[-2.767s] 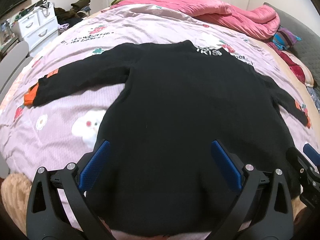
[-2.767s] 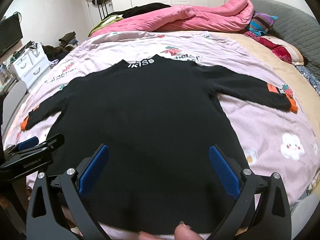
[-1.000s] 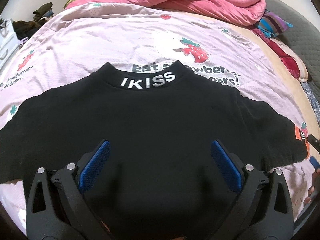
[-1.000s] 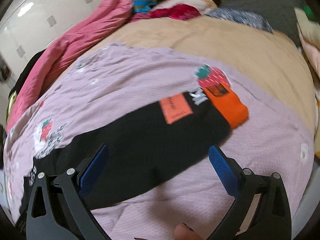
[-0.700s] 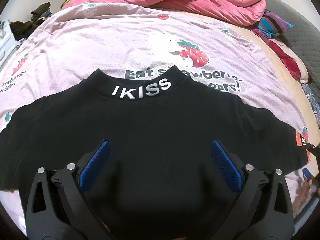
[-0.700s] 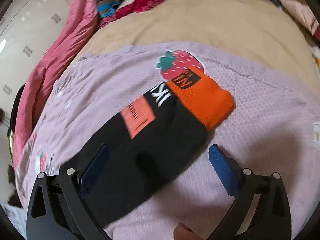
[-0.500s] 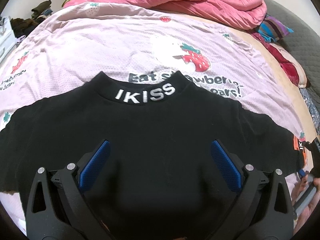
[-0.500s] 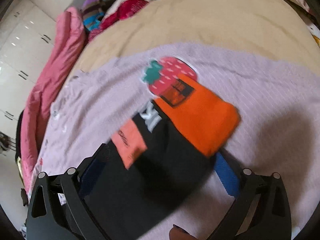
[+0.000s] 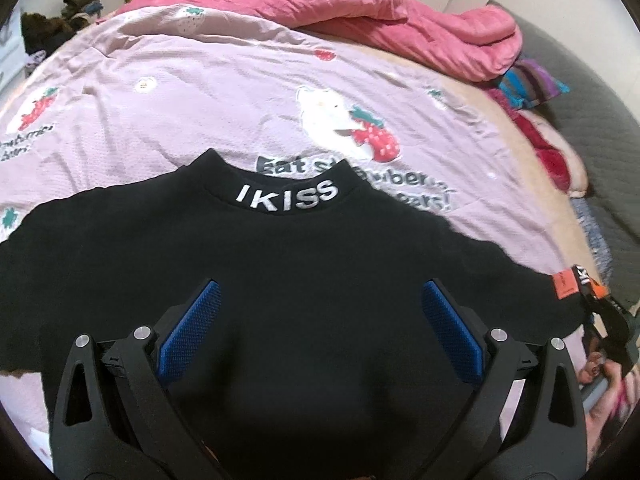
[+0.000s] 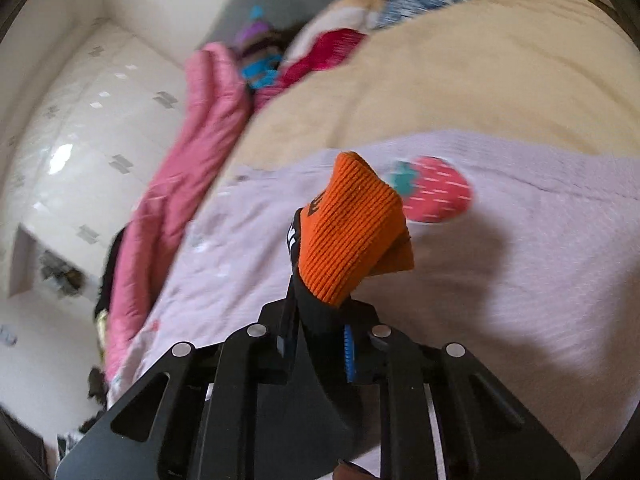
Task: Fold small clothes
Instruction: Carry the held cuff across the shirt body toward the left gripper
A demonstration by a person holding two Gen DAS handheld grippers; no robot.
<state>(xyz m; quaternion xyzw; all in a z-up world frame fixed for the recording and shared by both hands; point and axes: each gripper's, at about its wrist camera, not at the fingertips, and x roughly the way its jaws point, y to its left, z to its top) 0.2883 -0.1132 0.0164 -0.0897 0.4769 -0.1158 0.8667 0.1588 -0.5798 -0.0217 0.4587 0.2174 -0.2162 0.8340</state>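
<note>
Sweater (image 9: 304, 280) amid pink quilt (image 9: 360, 12), pillows (image 9: 532, 84)

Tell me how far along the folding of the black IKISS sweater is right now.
Early. Done: the black sweater lies spread flat on the lilac bedsheet, collar facing away. In hand: the right hand-held gripper is shut on the orange-cuffed sleeve, lifting the cuff off the sheet. The left hand-held gripper hovers open over the chest. Left: no fold is visible yet, neither sleeves nor body.

Left tongs (image 9: 318, 320) spread wide, fingers level, pointing forward and down. Right tongs (image 10: 318, 338) pinched tight on cloth, tilted up; bare hand (image 9: 604, 384) grips their handle at right edge.
</note>
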